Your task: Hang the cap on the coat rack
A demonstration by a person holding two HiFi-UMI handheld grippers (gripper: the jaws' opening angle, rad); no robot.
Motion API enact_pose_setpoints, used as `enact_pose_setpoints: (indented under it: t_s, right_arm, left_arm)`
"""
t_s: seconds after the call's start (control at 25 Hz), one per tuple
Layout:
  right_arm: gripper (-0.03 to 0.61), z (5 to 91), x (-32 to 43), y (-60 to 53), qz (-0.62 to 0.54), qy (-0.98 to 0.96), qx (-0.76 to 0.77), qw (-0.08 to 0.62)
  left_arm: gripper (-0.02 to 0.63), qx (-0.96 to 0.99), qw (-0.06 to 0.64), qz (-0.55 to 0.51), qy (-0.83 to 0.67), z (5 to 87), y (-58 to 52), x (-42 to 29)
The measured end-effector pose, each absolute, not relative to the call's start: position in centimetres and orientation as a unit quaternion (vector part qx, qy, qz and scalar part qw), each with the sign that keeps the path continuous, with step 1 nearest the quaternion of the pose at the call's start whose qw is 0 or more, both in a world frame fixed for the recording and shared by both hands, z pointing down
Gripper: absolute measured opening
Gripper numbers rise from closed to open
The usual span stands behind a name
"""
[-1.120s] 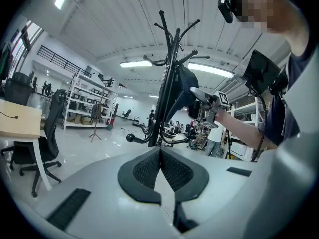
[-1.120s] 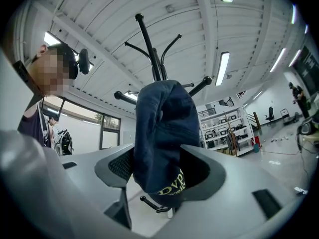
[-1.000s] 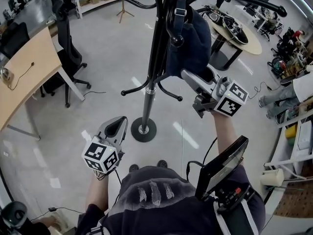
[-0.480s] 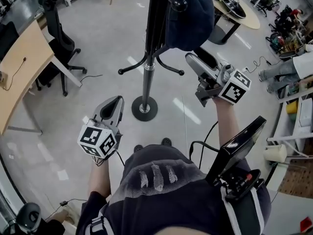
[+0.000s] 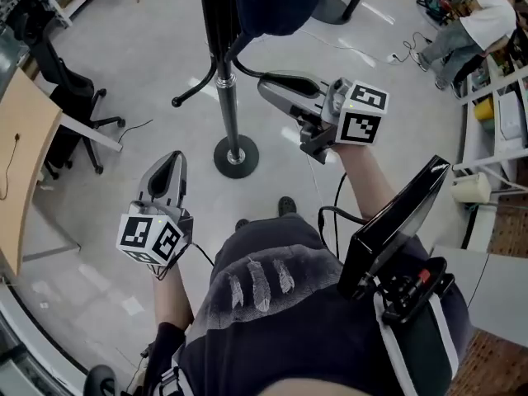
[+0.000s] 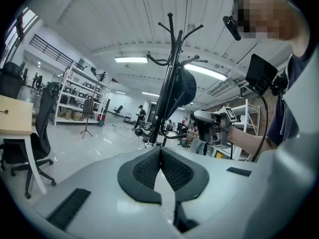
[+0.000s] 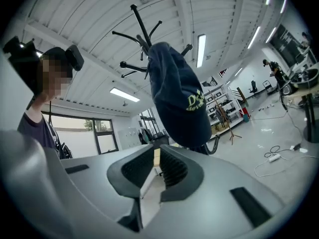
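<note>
Cap is hanging on the rack, so the right gripper beside the rack, closing on nothing, should be backing away without brushing it; left gripper is sitting shut, empty.

cap top cropped in head view, coat rack likewise

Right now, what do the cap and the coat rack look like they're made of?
Cap: dark navy cloth, matte, with a soft sagging shape and yellow lettering. Coat rack: probably painted metal, glossy black, judging by glints along its thin pole.
</note>
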State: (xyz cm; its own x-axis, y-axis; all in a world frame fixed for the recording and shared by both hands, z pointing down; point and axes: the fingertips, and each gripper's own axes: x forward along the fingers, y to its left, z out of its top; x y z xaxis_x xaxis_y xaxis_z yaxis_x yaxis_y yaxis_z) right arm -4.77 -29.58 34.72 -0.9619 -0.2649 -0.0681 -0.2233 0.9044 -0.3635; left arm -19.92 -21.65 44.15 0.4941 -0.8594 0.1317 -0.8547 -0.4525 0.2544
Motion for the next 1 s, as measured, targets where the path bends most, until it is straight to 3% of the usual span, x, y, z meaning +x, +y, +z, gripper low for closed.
enact_pose_setpoints:
  t_s: [0.04,0.08,0.56,1.0]
  right_arm:
    - [0.019,35.1,-5.2,-29.1,-0.182,0.974,-0.123,0.054]
    - [0.011,35.5,-5.7,-28.6,-0.186,0.974,-0.120,0.052]
    - [0.005,37.3,-6.3,-23.4,-0.241,0.964,-0.104,0.046]
    - [0.005,36.3,5.4,-19.2,-0.274,0.953,-0.079,0.098]
  left_arm:
    - [0.008,0.853,0.149,-0.006,-0.501,44.5,-21.5,-20.0]
    - [0.008,0.854,0.153,-0.004,-0.497,44.8,-21.3,-20.1]
    - [0.008,0.887,0.185,0.001,-0.423,46.3,-21.6,-16.7]
    - [0.008,0.895,0.161,0.015,-0.415,43.3,-19.8,-4.3]
